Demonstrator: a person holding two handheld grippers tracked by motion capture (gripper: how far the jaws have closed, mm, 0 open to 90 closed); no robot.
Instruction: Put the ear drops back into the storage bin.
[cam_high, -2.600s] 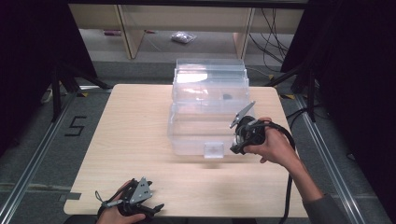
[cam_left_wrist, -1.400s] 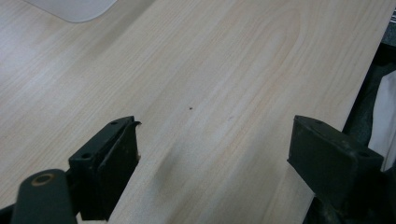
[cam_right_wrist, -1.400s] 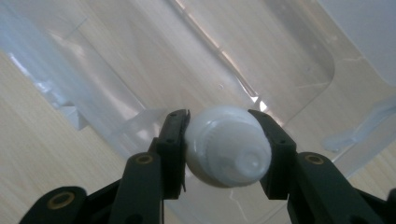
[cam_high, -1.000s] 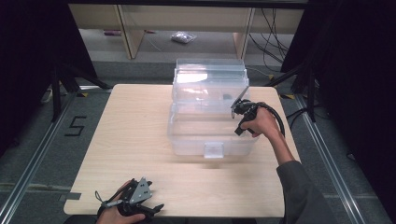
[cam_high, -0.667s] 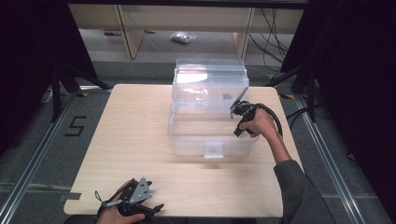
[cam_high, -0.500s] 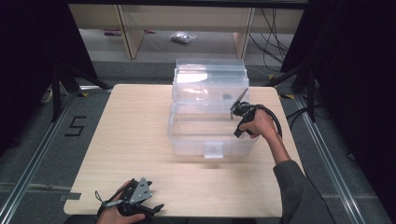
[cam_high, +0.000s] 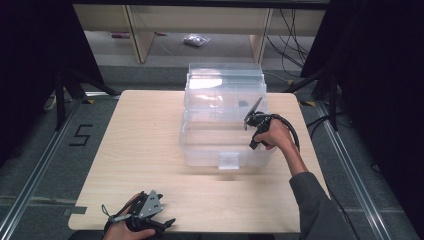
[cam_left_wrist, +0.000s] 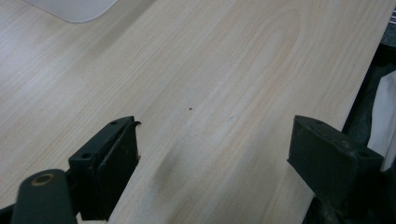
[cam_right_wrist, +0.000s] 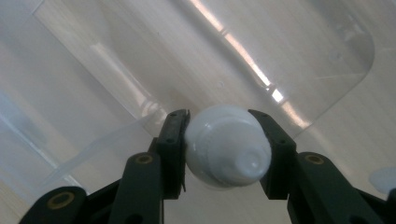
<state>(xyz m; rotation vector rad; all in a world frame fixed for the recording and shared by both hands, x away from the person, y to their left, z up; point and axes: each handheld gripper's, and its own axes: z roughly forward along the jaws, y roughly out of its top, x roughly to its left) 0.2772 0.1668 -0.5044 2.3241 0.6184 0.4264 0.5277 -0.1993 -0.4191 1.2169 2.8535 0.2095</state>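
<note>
High view: a clear plastic bin (cam_high: 225, 125), lid raised at the back, is being seen mid-table (cam_high: 140, 150). The right gripper (cam_high: 254, 122) is being held over the bin's right rim; the left gripper (cam_high: 145, 220) is being rested near the table's front edge.

Left gripper view: jaws are being kept wide apart over bare wood, nothing btwn them.

Right gripper view: a white rounded bottle (cam_right_wrist: 226, 144) is being clamped btwn the jaws, w/ the bin's clear wall just behind.

left gripper (cam_high: 142, 216): jaws wide apart | right gripper (cam_right_wrist: 224, 149): jaws apparently clamped
</note>
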